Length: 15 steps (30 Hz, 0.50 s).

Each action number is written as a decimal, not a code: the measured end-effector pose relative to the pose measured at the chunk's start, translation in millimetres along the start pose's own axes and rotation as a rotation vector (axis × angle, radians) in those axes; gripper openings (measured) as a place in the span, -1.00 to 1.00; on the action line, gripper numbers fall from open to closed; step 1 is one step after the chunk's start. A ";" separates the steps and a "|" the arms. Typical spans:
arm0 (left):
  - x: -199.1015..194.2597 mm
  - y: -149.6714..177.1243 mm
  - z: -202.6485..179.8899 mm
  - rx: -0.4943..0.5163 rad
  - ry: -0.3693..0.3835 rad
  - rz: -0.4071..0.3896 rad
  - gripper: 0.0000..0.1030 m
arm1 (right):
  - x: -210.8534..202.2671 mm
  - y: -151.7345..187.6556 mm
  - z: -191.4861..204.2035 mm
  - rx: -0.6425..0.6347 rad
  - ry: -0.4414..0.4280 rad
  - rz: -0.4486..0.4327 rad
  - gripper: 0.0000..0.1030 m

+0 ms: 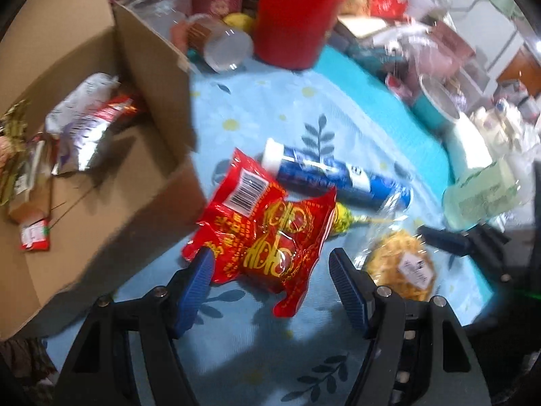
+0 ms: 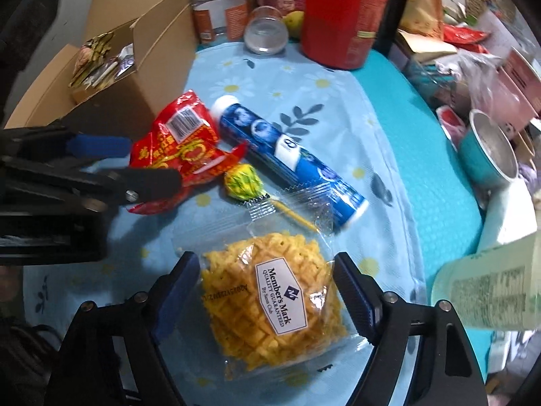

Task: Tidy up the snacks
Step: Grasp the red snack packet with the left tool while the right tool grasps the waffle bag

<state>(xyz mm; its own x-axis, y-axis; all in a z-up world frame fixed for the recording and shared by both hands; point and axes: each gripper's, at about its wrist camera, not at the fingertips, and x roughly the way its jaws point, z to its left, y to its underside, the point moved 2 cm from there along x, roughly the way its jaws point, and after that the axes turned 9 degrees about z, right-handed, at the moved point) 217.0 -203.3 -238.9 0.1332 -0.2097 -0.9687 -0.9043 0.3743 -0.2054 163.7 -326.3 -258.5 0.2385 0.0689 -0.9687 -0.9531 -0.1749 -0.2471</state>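
Observation:
A red snack packet with yellow print lies on the flowered blue cloth. My left gripper points down over it, open, with its blue pads on either side of the packet; the left pad overlaps one corner. Beside it lies a clear bag of yellow lattice crisps. My right gripper straddles this bag, open, with both pads close to its sides. In the right wrist view the left gripper comes in from the left over the red packet. A blue tube and a lollipop lie between the two packets.
An open cardboard box with several packets inside stands left of the cloth. At the back are a tall red canister, a clear jar on its side and more jars. A teal bowl, a pale green bottle and clutter crowd the right.

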 end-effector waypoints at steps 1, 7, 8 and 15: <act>5.8 -1.0 -1.3 0.011 -0.004 0.012 0.36 | 0.1 2.0 -1.5 0.003 0.004 -0.001 0.58; 24.1 -6.0 -13.5 0.097 -0.129 0.038 0.36 | -0.5 9.7 -6.8 0.021 0.018 -0.012 0.58; 27.0 -6.4 -14.9 0.100 -0.147 0.042 0.34 | 0.2 9.3 -6.6 0.021 0.022 -0.011 0.58; 24.6 1.1 -23.2 0.115 -0.124 0.032 -0.20 | -3.1 12.8 -4.3 0.038 0.021 -0.016 0.51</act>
<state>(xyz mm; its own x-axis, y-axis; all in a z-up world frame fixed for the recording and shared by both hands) 209.9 -229.1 -259.7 0.1609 -0.0858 -0.9832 -0.8574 0.4812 -0.1823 151.6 -332.9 -258.8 0.2573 0.0507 -0.9650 -0.9555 -0.1360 -0.2619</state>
